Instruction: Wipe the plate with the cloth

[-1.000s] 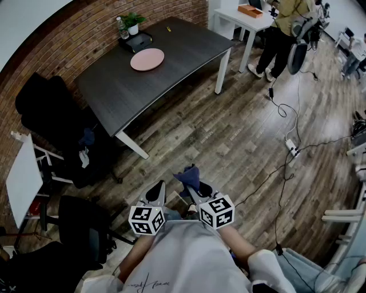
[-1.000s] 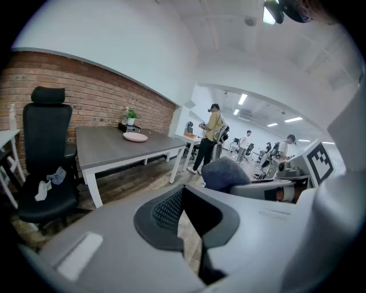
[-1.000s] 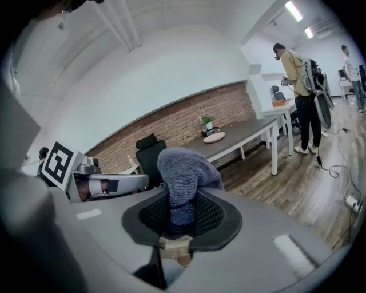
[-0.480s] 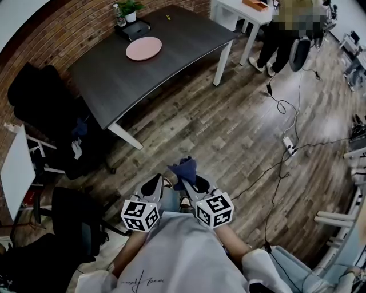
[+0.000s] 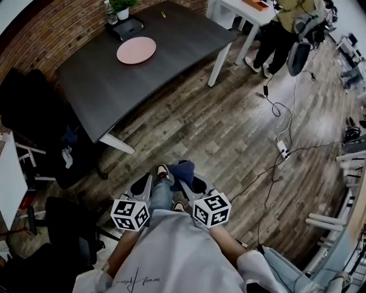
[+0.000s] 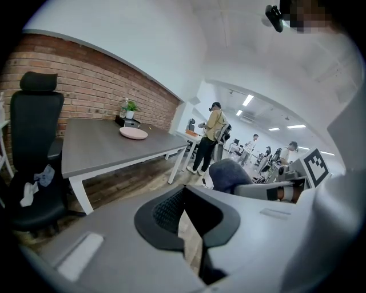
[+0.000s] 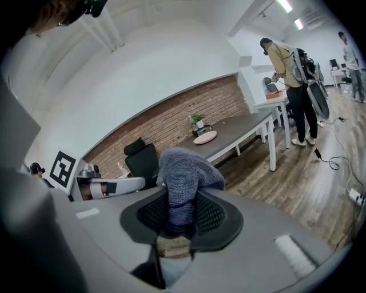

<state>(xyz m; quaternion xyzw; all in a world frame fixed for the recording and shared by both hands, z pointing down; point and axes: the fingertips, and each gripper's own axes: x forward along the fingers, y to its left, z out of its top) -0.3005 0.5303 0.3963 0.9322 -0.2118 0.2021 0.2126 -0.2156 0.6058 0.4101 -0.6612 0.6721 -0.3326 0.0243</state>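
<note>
Here, counting from the biggest down, there is one dark table (image 5: 108,86) filling the upper left of the head view, one white table (image 5: 237,16) at the top edge, one person (image 5: 280,34) standing beside it at the upper right, two black chairs (image 5: 71,220) along the left edge, two grippers at the lower centre, one pink plate (image 5: 136,50), one blue cloth (image 5: 182,170) and one potted plant (image 5: 121,8) at the table's far corner. Against the earlier frames, the dark table and plate have slid toward the upper left of the head view, both marker cubes have drifted a little left, and a shoe (image 5: 163,170) now shows between the grippers. The left gripper (image 5: 141,186) holds nothing; its jaws have just eased apart a hair and stand all but together. The right gripper (image 5: 193,184) is clamped on the cloth, as before, which bunches up above its pads and droops to one side. The plate lies flat on the dark table near the plant, in the upper left of the head view, well apart from both grippers and from the cloth. In the right gripper view it shows small and far off, just right of the cloth's top.
</note>
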